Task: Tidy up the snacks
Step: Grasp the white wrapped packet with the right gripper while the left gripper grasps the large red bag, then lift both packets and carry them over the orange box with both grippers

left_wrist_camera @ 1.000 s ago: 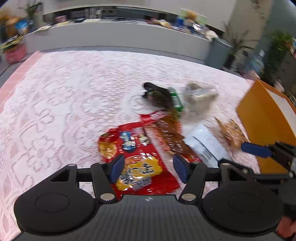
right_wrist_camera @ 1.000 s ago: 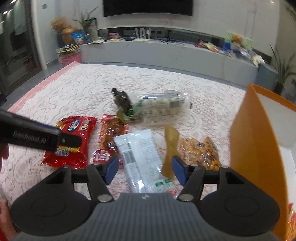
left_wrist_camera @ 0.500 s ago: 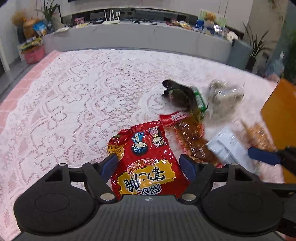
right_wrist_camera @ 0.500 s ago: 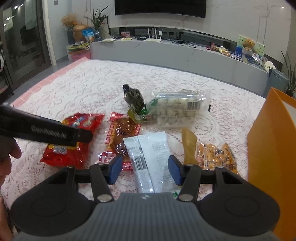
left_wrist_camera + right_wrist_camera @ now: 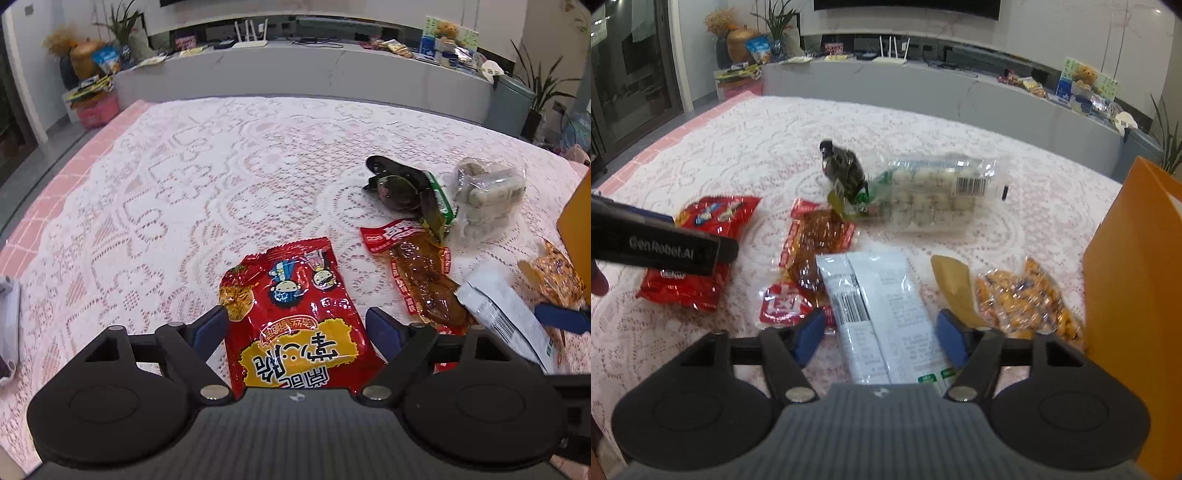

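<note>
Snacks spread on a lace-covered tabletop (image 5: 184, 177), none picked up.

Left wrist view: left gripper (image 5: 297, 325) spread wide, jaws have just been opening. Red snack bag (image 5: 295, 317) lies flat between the blue pads, which flank its sides; no squeeze visible. To its right, a clear pack of brown strips with red ends (image 5: 417, 280), then a white packet (image 5: 506, 317) overlapping it. Behind those, a dark round-bodied pack with green edge (image 5: 402, 188) and a clear pack of pale pieces (image 5: 487, 192), seen end-on here. One blue pad of the right gripper pokes in at the right edge. This view alone shows a pale object at the far left edge; can't tell what it is.

Right wrist view: right gripper (image 5: 881, 338) also spread, jaws just been opening. White packet lies between the pads, not pinched; barcode side up, only readable here. Only this view shows the clear pack's full length with its own barcode, and a pack of orange pieces (image 5: 1023, 299) in full, just beside a tall orange box wall (image 5: 1130, 295); the other camera gets only a corner of each. Left gripper's black finger crosses over the red snack bag at left, hiding its middle. A fingertip shows at the left edge.
</note>
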Tool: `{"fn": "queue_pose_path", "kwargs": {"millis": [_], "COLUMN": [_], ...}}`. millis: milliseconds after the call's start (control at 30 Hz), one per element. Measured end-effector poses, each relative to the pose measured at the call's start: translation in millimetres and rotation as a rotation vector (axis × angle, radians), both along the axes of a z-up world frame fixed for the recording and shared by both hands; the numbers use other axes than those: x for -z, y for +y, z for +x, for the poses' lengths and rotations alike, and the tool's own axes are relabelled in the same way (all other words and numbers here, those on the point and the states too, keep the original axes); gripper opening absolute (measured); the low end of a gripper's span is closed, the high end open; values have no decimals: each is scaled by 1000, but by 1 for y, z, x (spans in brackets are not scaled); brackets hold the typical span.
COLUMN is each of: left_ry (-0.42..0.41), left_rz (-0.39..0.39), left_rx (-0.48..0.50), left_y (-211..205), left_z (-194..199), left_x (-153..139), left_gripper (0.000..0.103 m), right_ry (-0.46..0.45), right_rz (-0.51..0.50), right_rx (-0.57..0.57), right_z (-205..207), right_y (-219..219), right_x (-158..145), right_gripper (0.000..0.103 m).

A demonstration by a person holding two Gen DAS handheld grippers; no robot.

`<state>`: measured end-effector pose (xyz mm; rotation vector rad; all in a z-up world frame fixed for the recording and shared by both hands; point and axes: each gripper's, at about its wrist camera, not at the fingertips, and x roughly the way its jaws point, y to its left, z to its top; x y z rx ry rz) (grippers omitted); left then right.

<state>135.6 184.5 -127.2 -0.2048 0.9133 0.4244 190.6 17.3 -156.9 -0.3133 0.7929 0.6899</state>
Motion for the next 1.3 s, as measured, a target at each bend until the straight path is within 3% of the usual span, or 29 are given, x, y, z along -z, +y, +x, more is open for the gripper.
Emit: {"fn": "queue_pose_path", "kwargs": {"millis": [133, 600, 900, 1300], "left_ry": [43, 55, 47, -10], "left_rz": [-83, -39, -31, -92], "left_rx": [-61, -52, -18, -65], "left_y": [14, 13, 8, 13], "left_z": [-1, 1, 1, -15], "left_x": [11, 13, 9, -6], "left_gripper": [103, 103, 85, 83], "right_ry": [3, 53, 49, 80], "right_rz": [-10, -14, -20, 30], "right_rx": [4, 39, 59, 10], "right_z": [-1, 1, -1, -18], "right_y": [0, -4, -6, -6], "right_x": [2, 4, 1, -11], "right_gripper": [69, 72, 55, 52]}}
